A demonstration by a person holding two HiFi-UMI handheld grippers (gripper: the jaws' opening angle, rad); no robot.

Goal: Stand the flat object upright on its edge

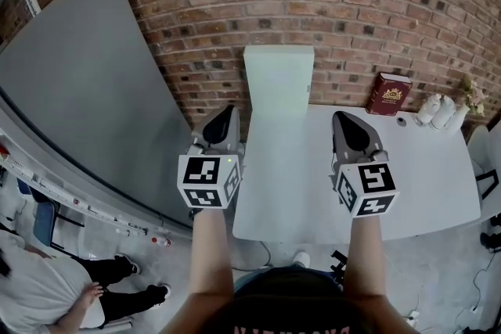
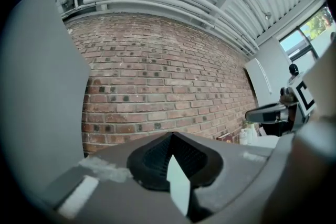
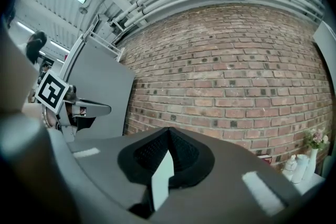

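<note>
head view showed the pale flat panel [image 1: 278, 82] upright at the counter's [image 1: 438, 192] far edge, seemingly light, stiff and smooth, best gripped by its side edges; left tool [image 1: 227, 112] and right tool [image 1: 342, 116] hung pressed together, empty.

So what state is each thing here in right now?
Left gripper: shut, holding nothing.
Right gripper: shut, holding nothing.
White board: standing upright on its edge on the table, at the brick wall.
Red book: closed, propped upright by the wall.
Bottles: upright.
</note>
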